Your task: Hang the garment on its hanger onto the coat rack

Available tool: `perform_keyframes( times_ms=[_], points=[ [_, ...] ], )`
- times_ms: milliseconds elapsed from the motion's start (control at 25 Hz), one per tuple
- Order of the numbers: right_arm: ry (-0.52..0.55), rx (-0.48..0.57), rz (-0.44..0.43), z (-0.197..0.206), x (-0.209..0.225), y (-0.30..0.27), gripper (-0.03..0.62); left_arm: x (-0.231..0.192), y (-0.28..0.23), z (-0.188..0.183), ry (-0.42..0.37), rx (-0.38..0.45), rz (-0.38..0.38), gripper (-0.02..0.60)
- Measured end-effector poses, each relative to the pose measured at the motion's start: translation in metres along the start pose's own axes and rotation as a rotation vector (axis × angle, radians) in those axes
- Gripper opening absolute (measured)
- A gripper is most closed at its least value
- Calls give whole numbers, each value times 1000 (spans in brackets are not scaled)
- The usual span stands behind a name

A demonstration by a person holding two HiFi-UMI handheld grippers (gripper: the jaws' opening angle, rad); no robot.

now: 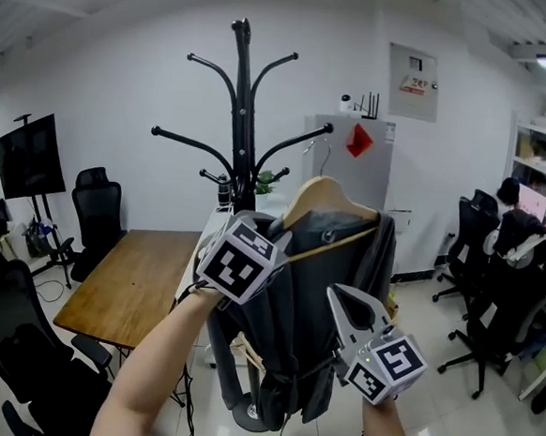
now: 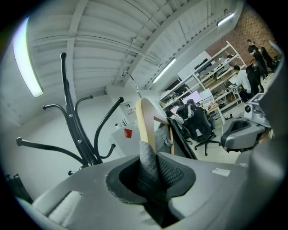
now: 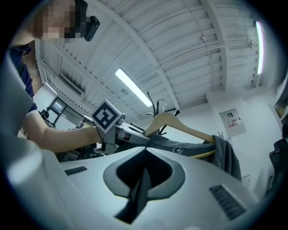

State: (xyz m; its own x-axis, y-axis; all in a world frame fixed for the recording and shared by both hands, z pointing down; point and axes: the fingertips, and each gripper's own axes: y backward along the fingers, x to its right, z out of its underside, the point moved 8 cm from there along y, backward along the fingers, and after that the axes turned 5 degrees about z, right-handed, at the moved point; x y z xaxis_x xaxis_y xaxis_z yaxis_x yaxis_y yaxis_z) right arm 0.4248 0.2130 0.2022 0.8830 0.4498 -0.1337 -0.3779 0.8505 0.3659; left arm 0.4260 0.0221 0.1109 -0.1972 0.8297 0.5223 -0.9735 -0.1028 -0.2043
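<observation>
Left gripper [image 2: 149, 177] was narrowly open, pinching the dark garment [image 1: 309, 300] at the shoulder of its wooden hanger [image 1: 326, 196]. Right gripper [image 1: 342, 302] was nearly closed on a thin fold lower down. Garment was held aloft before the coat rack [image 1: 243, 125], with the hook near an arm, not on it.

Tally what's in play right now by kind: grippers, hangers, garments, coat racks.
Grippers: 2, left gripper and right gripper
Hanger: 1
Garment: 1
Coat rack: 1
Total: 5
</observation>
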Motion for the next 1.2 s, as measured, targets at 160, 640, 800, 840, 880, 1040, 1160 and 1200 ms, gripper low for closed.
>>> perform_keyframes(
  times_ms=[160,640,800,840,880,1040,1160,1200],
  points=[
    [16,-12,17,-4,25,-2,2,-16,-37,-29,0,-7,-5,80],
    [56,-73,3,-4,71,-7,2,-51,-96,-35,156,-92,-90,80],
    [34,-86,-24,10,71,-14,2,-56,-98,-16,191,-122,-153,80],
    [26,-92,-34,14,70,-16,2,-56,-97,-12,197,-123,-163,80],
    [19,-96,-42,18,69,-19,2,-55,-96,-8,204,-121,-168,80],
    [-2,-102,-74,28,60,-27,2,-54,-90,15,238,-155,-206,80],
    [-22,-117,-99,38,53,-31,2,-58,-81,40,275,-197,-254,80],
    [-30,-123,-105,42,51,-32,2,-59,-79,48,289,-203,-266,80]
  ],
)
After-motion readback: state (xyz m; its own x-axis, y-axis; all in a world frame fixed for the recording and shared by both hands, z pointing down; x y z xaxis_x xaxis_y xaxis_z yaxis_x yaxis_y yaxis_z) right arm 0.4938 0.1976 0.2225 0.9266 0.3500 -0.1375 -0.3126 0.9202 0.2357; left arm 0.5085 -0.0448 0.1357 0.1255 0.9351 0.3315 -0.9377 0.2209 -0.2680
